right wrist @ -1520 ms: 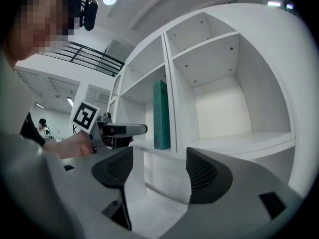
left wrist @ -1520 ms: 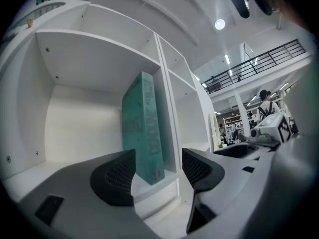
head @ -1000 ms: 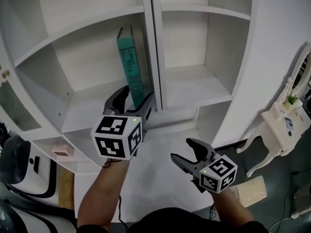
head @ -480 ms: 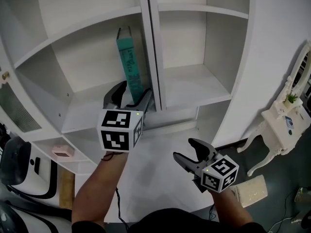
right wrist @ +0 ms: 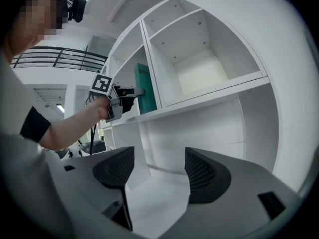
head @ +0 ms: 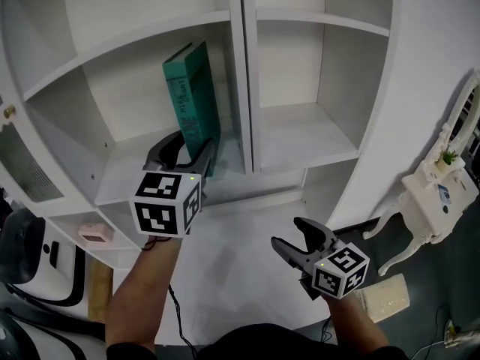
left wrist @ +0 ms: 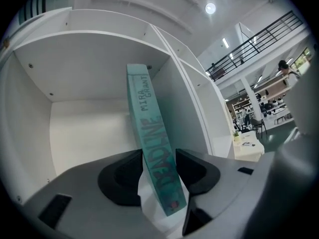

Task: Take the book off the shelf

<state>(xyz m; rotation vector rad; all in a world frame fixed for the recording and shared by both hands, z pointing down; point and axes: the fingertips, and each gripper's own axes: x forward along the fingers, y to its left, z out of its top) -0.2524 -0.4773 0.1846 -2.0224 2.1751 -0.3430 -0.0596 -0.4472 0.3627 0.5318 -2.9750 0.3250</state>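
Observation:
A teal book (head: 191, 96) stands on the white shelf (head: 135, 178) and leans left, away from the upright divider (head: 244, 88). My left gripper (head: 191, 150) reaches level into the compartment. Its jaws have just been closing, and they now press on both sides of the book's lower spine (left wrist: 152, 138). In the left gripper view the left gripper (left wrist: 158, 171) has its dark pads against the spine. My right gripper (head: 296, 242) hangs lower right, in front of the shelf unit, open and empty. The right gripper view shows the right gripper (right wrist: 157, 171) with bare pads, and the book (right wrist: 146, 88) far off.
The shelf compartment to the right of the divider (head: 300, 137) holds nothing. A pink object (head: 96, 235) lies on a lower shelf at left. A white ornate side table (head: 435, 201) stands at right, with a beige pad (head: 386, 295) on the floor near it.
The left gripper has shifted left and closed onto the book. The book, which leaned against the divider, now tilts away from it and shows its cover. The right gripper has stayed put.

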